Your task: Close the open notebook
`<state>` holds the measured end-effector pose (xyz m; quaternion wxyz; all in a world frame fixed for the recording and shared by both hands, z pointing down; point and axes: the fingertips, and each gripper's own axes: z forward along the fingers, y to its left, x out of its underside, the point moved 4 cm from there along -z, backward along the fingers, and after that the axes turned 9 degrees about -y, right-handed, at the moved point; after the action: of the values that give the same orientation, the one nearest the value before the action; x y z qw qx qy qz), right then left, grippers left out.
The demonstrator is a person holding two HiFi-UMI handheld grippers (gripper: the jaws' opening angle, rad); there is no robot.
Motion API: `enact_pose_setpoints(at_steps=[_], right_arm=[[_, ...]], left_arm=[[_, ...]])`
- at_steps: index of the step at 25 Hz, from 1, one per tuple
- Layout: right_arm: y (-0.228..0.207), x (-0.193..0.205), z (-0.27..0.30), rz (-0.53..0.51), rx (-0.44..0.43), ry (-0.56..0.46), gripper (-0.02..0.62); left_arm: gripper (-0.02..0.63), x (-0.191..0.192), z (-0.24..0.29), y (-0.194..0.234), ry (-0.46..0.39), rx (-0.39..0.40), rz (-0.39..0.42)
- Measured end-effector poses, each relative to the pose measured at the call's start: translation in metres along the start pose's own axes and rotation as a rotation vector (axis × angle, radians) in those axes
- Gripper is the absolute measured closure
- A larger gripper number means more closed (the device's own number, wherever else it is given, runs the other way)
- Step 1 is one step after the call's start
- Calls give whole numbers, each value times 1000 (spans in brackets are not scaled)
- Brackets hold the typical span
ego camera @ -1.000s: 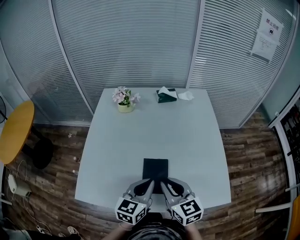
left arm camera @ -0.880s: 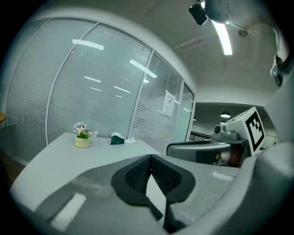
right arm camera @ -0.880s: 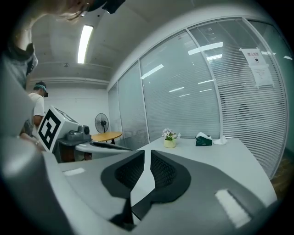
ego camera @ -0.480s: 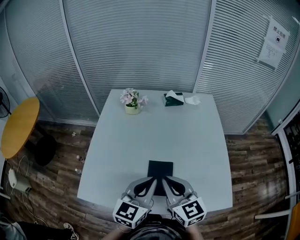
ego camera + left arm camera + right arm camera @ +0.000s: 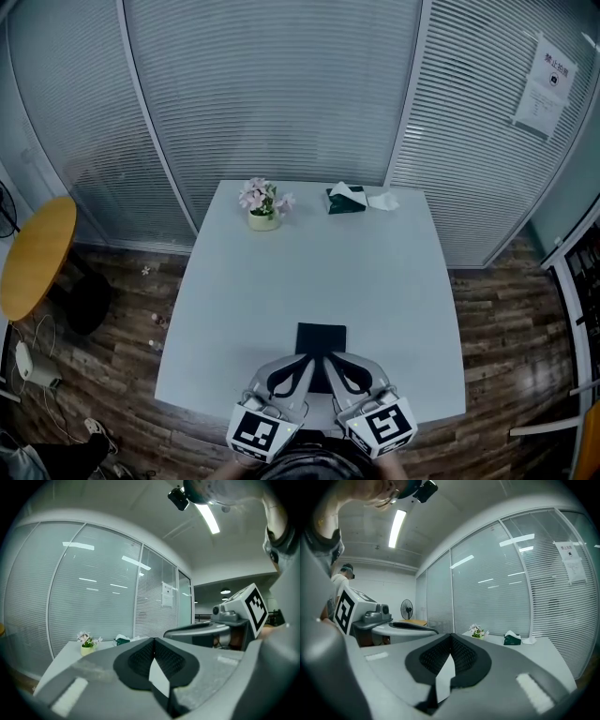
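A dark notebook (image 5: pixel 321 337) lies flat near the front edge of the white table (image 5: pixel 375 281), its cover up and no pages showing. My left gripper (image 5: pixel 307 362) and right gripper (image 5: pixel 331 362) hover side by side over its near edge, tips almost touching each other. Both are shut with nothing between the pads. In the left gripper view the jaws (image 5: pixel 153 642) meet, and the right gripper's body (image 5: pixel 206 630) shows beside them. In the right gripper view the shut jaws (image 5: pixel 451 637) point level across the table. The notebook is hidden in both gripper views.
A small pot of pink flowers (image 5: pixel 262 202) and a green tissue box (image 5: pixel 347 200) stand at the table's far edge. Glass walls with blinds (image 5: pixel 281 94) close off the back. A yellow round table (image 5: pixel 33 258) stands at the left on the wooden floor.
Both grippers have risen a little toward the head camera, still side by side. The notebook has not moved.
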<state>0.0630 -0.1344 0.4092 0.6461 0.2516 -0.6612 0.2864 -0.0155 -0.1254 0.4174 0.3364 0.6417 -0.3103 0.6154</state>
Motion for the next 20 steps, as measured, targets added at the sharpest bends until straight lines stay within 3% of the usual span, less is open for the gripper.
enact_pose_setpoints(at_steps=[3, 16, 20], right_arm=[[2, -1, -1, -6, 4, 6, 594], [6, -1, -5, -15, 17, 16, 594], [8, 0, -5, -19, 12, 21, 594]], left_arm=[[601, -4, -1, -3, 0, -21, -31], [601, -2, -6, -4, 3, 2, -13], [601, -3, -7, -5, 7, -8, -40]])
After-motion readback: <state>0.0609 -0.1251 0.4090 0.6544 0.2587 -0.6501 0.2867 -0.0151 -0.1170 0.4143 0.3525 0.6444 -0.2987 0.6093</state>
